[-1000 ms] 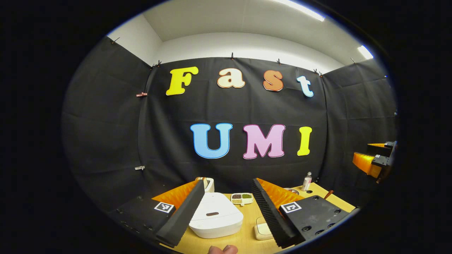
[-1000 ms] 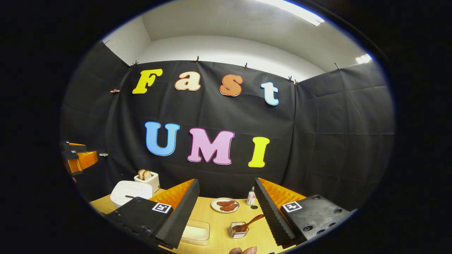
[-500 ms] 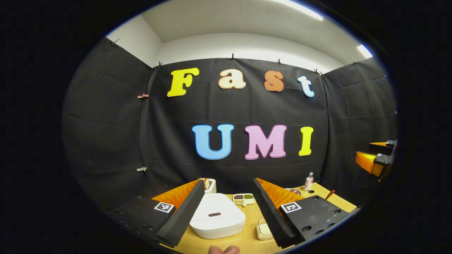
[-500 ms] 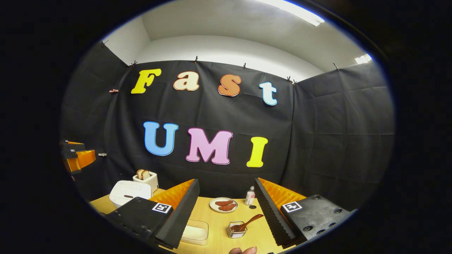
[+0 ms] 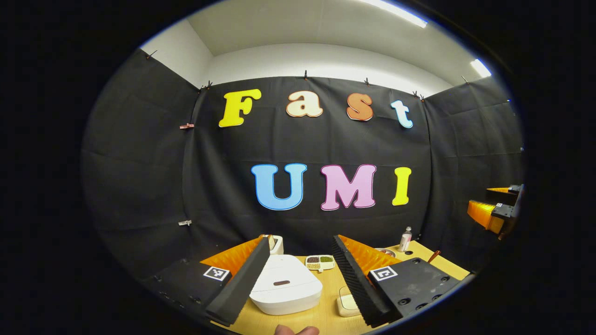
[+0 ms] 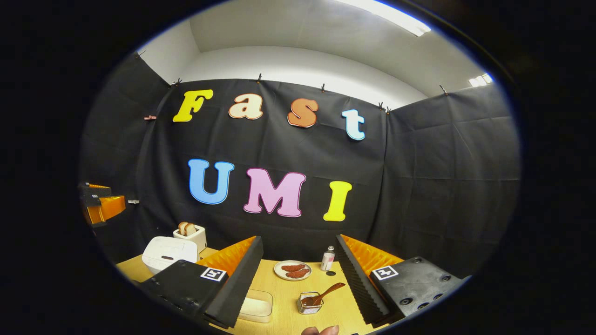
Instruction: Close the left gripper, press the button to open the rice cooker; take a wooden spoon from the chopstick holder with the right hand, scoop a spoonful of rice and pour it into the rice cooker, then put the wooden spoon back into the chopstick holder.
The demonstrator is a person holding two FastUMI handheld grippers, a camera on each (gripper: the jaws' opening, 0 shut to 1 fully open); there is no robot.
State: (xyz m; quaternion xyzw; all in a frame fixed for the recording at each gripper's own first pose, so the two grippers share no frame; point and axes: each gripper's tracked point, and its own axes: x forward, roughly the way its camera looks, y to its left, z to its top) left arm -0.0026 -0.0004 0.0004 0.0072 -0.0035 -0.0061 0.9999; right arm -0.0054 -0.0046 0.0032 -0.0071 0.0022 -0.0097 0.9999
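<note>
Both grippers' fingers apart above rice cooker (image 5: pixel 285 289); bring left gripper (image 5: pixel 298 274) fingers together, then press lid's front button, probably.

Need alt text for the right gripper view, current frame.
The open right gripper hovers over a light wooden table, fingers framing a small metal mesh holder with a brown wooden spoon and a clear plastic rice container. Behind sit a plate of brown food, a small bottle, the shut white rice cooker and a toaster.
</note>
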